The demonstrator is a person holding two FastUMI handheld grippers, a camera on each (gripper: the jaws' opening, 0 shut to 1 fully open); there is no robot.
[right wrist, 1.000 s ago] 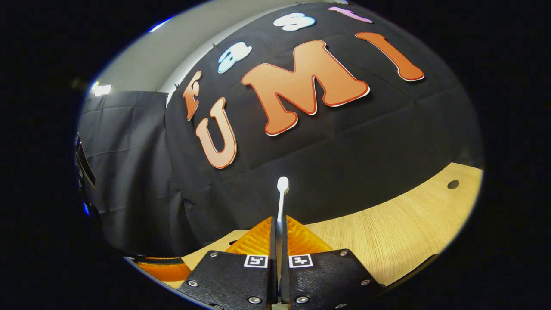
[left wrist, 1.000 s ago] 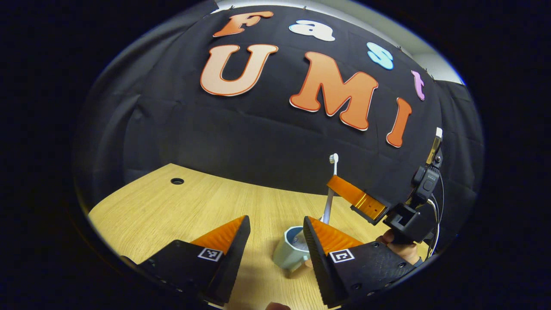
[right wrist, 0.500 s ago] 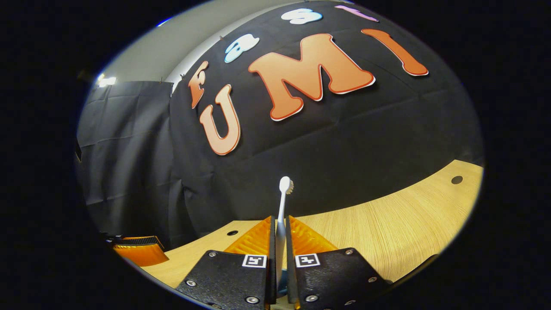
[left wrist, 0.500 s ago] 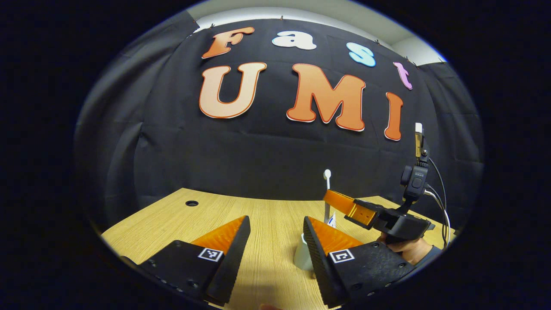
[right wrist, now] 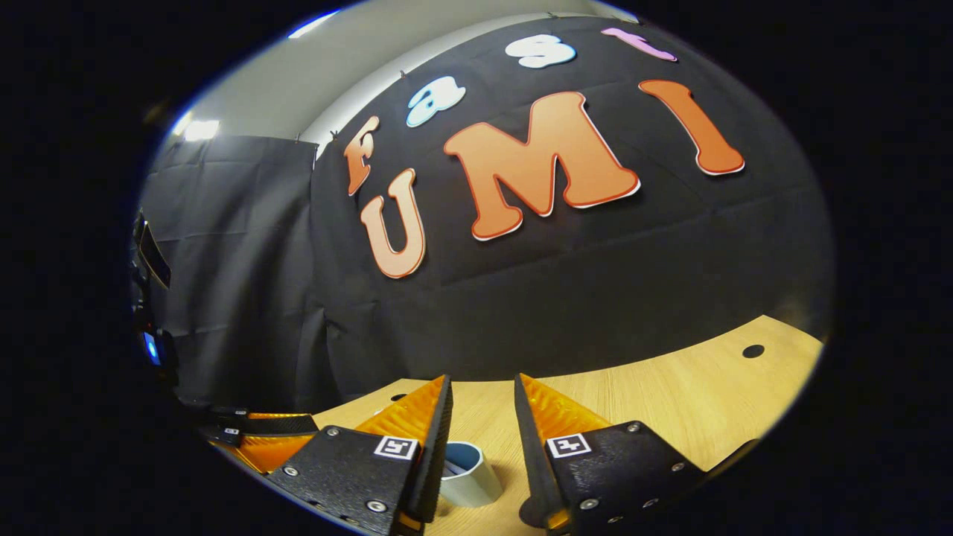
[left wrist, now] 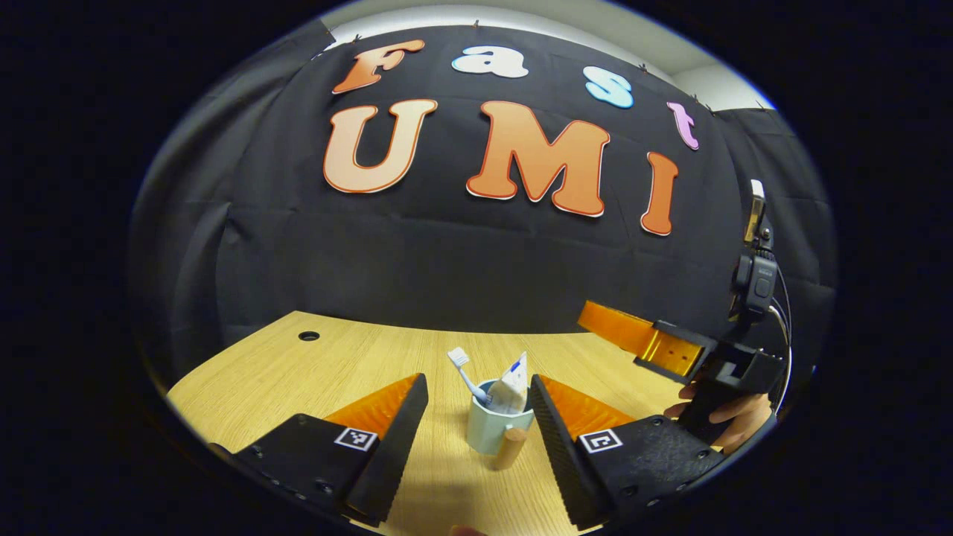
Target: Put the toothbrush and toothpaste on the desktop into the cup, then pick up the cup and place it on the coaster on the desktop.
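The pale blue cup is standing on the wooden desktop, and it is sitting right between the two orange fingers of the left gripper. Those fingers are standing wide apart and are not touching the cup. The toothbrush is leaning in the cup with its bristles up, tipped toward the left finger, and the toothpaste is poking out beside it, nearer the right finger. A small round wooden handle is sticking out of the cup toward the camera. The right gripper is hovering over the cup, and the cup's rim is showing low between its fingers, which are parted and holding nothing. A hand is holding that gripper off past the left gripper's right finger. Both things look to be in, so picking up the cup is probably next. To do it well, the fingers should go to both sides of the cup, low on its body, squeeze evenly, and lift straight up so nothing tips out. I cannot spot the coaster.
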